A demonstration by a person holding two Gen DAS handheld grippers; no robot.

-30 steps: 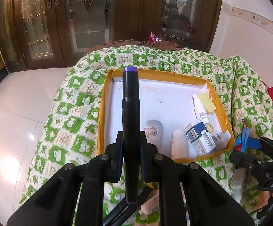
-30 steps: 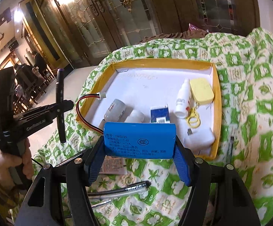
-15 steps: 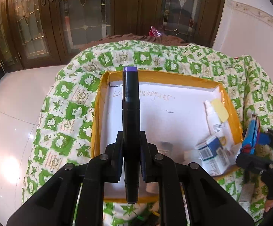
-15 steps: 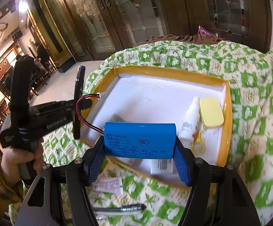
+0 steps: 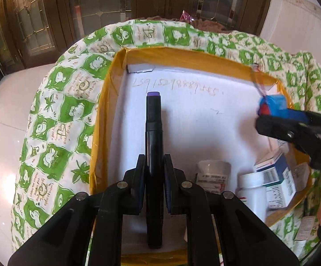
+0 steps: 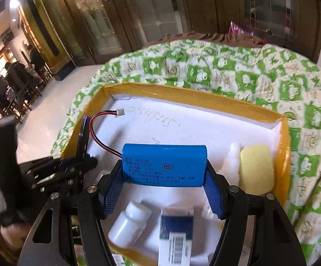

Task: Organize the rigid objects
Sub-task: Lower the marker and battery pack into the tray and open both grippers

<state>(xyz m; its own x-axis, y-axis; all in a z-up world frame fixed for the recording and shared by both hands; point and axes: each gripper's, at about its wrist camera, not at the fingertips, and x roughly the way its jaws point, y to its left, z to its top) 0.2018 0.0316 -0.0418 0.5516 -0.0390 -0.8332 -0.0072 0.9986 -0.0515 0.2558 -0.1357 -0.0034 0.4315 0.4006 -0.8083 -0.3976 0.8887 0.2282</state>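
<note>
My left gripper (image 5: 153, 173) is shut on a black marker with a purple cap (image 5: 153, 133), held upright over the left half of a white foam box with yellow taped rim (image 5: 182, 56). My right gripper (image 6: 163, 188) is shut on a blue battery pack (image 6: 163, 166) with a red and black lead, held above the box (image 6: 204, 97) interior. The battery pack also shows at the right in the left wrist view (image 5: 275, 106). The left gripper with the marker shows at the left in the right wrist view (image 6: 80, 155).
In the box lie white bottles (image 6: 129, 223), a blue and white carton (image 6: 176, 235), a dropper bottle (image 6: 231, 161) and a yellow pad (image 6: 256, 168). The box sits on a green and white patterned cloth (image 5: 56, 119). Wooden glass doors stand behind.
Both grippers have moved forward and lower, from in front of the box to over its inside. Both still hold their objects.
</note>
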